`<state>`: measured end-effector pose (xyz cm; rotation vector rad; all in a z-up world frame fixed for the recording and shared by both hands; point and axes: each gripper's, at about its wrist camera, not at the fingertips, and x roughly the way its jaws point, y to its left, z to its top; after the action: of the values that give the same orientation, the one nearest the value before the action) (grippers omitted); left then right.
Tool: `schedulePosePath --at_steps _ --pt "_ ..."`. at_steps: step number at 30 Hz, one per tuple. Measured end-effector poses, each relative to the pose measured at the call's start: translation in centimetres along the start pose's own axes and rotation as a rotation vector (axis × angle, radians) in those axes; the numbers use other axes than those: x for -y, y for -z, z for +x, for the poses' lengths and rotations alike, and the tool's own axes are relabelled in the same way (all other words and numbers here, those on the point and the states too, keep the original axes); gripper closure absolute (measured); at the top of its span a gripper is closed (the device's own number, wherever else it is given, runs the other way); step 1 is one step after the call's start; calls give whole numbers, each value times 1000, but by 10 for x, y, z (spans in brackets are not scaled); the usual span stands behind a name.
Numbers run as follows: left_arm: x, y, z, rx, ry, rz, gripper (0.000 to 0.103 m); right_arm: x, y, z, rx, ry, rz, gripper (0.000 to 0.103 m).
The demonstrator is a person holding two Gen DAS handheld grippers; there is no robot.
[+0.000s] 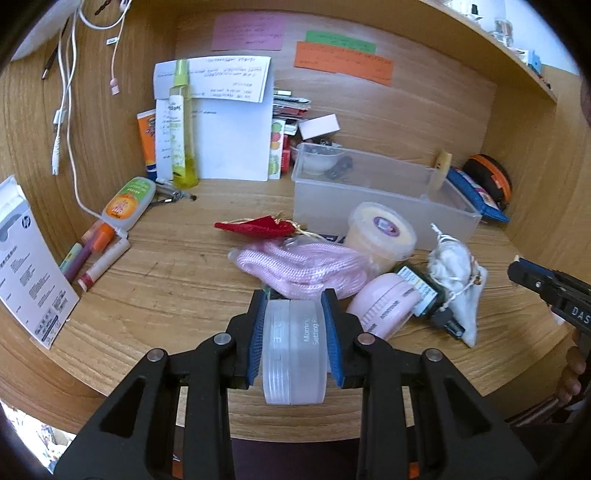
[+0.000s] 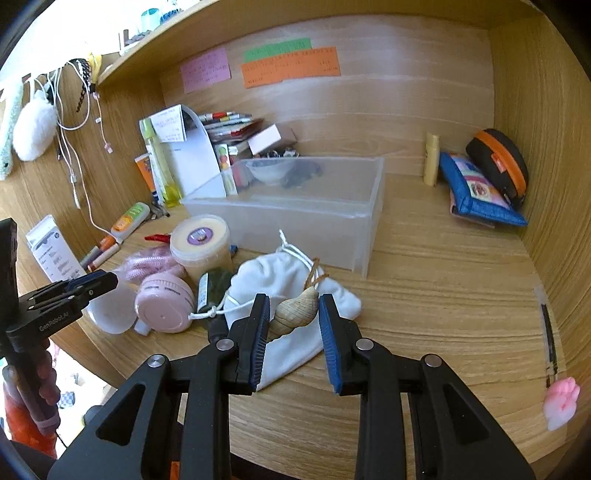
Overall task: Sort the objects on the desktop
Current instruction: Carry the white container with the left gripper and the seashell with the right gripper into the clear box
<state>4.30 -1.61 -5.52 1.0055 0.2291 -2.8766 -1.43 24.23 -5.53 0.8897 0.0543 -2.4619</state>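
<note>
**Around the Desk Nook: Walls, Notes and Cables**

Three sticky notes sit on the wooden back wall: a pink note (image 1: pixel 248 31), a green note (image 1: pixel 340 42) and an orange note (image 1: pixel 343 62) just below the green one. White cables (image 1: pixel 66 110) hang down the left wall. A shelf (image 1: pixel 491 44) runs above the nook. A fluffy white pad (image 2: pixel 35 125) hangs at the left beside the cables.

Two close wrist fisheyes angled down over one desk (image 1: pixel 166 266), clear bin (image 2: pixel 295 214) shared.
</note>
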Motion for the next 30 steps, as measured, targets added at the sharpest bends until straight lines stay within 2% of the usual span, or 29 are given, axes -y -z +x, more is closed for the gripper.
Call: schedulePosePath --at_steps 6,16,19,25,30 --pt "-6 -4 -7 -30 67 -11 74 2 1 -2 1 -23 8 78" --pt "-10 -15 -39 -5 88 -14 74 2 -1 -6 11 -51 3 78" --pt "-8 -25 -48 9 100 -7 74 -2 -9 -13 31 -56 -17 78" --pt "-3 -56 -62 26 172 3 74 -6 -25 -23 61 -62 -46 78" --pt "3 -81 -66 52 185 31 74 -7 -40 -28 88 -67 -60 78"
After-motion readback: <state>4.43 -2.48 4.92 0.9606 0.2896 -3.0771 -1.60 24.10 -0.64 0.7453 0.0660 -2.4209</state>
